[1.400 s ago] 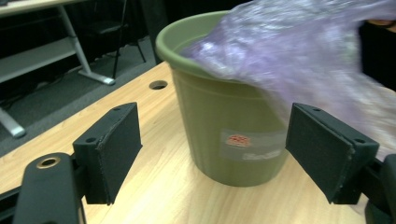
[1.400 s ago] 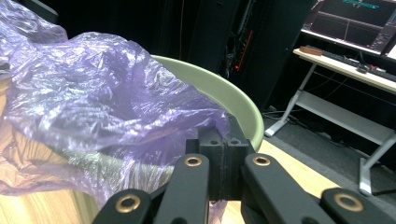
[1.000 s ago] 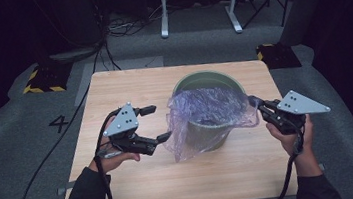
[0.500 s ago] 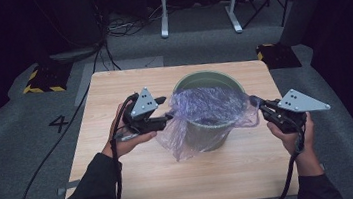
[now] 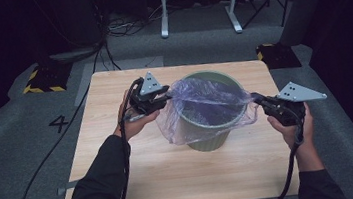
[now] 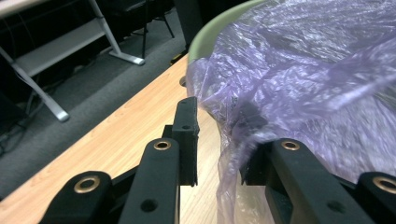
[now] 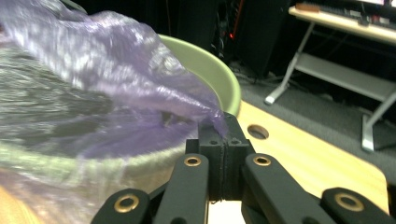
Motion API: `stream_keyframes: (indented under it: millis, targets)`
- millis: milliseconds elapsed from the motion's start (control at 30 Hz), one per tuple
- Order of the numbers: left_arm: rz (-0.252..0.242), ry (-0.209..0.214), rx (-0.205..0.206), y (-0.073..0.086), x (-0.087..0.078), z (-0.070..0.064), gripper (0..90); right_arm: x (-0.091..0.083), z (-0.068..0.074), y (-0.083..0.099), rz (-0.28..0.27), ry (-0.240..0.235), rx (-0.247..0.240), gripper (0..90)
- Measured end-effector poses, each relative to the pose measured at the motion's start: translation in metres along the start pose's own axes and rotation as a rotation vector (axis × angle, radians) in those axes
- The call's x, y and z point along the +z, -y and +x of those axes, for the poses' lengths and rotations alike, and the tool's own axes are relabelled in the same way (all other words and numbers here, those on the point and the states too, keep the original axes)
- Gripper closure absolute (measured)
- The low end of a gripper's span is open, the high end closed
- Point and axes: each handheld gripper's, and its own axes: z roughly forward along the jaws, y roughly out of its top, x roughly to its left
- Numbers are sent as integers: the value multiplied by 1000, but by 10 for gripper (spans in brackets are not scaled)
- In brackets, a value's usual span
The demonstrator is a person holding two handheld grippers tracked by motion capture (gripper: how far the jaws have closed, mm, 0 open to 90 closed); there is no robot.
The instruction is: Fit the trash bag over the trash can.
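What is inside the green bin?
A purple plastic bag lines the green bin and spills over its rim. The right tool pinches one edge of it. The crinkled plastic hides the bin's bottom.

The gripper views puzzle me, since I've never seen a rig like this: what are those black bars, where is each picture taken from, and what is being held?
A person works at a wooden table with a hand-held two-jaw gripper in each hand. The high view looks down from above: the left gripper and right gripper sit on either side of a green bin draped with a purple plastic bag. Each gripper view comes from a camera riding on that gripper, so the black bars are its own jaws. In the right gripper view the jaws are shut, pinching the bag's edge. In the left gripper view the jaws stand apart, with the bag's film hanging between them beside the bin's rim.
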Motion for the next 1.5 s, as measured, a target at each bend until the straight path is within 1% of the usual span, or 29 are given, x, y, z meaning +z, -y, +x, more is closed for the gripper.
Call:
stream_keyframes:
  millis: [67,133,200,267,300,333,367,433,467,500,567,633,667,700,733,833,900,967,1000,1033,1067,1233,1400,1467,1500]
  targets:
    - [8,-4,0,-1,7,4,733,4,-5,2,23,-4,26,900]
    - [13,-7,3,-3,12,7,772,8,-9,3,44,0,44,900]
    - [15,-3,-10,-4,17,10,777,14,-15,6,69,11,67,900]
    - [15,5,-23,-5,22,13,795,20,-21,9,80,11,95,900]
    - [15,9,-20,-5,24,13,826,22,-23,10,82,11,104,900]
    - [22,-2,-8,-5,28,13,842,24,-25,11,80,14,115,900]
    - [21,-3,2,-6,30,13,854,26,-28,12,80,12,126,900]
    - [23,-16,23,-7,33,13,886,30,-31,13,78,21,132,900]
    - [20,-14,24,-7,35,14,889,32,-31,13,78,25,128,900]
    - [17,-8,16,-7,37,16,893,34,-32,13,77,37,118,900]
    - [26,-9,12,-7,41,18,894,37,-35,14,75,41,123,900]
    - [34,-7,0,-6,45,20,895,41,-37,14,73,58,126,900]
    - [41,-9,-1,-6,47,21,895,42,-39,14,71,57,132,900]
    - [41,-7,-12,-5,50,22,895,45,-40,15,72,52,147,900]
    - [45,-1,-24,-4,53,23,894,48,-42,15,78,51,155,900]
    - [72,10,-41,-3,63,24,895,58,-45,17,109,57,167,900]
    - [87,11,-49,-1,69,25,895,64,-47,19,129,52,184,900]
    - [86,26,-85,2,74,28,896,70,-49,21,145,50,196,900]
    - [90,29,-90,3,75,29,896,72,-50,23,148,45,206,900]
    - [89,35,-107,5,78,30,895,74,-50,24,152,42,214,900]
    - [93,42,-115,6,79,32,895,77,-51,25,160,42,218,900]
    - [102,57,-141,13,87,34,895,88,-53,32,172,23,252,900]
    - [133,60,-161,19,95,34,896,97,-56,39,193,-2,283,900]
    - [160,77,-179,22,100,35,896,102,-56,43,210,-5,288,900]
    - [169,80,-178,24,102,35,896,104,-56,45,219,-7,290,900]
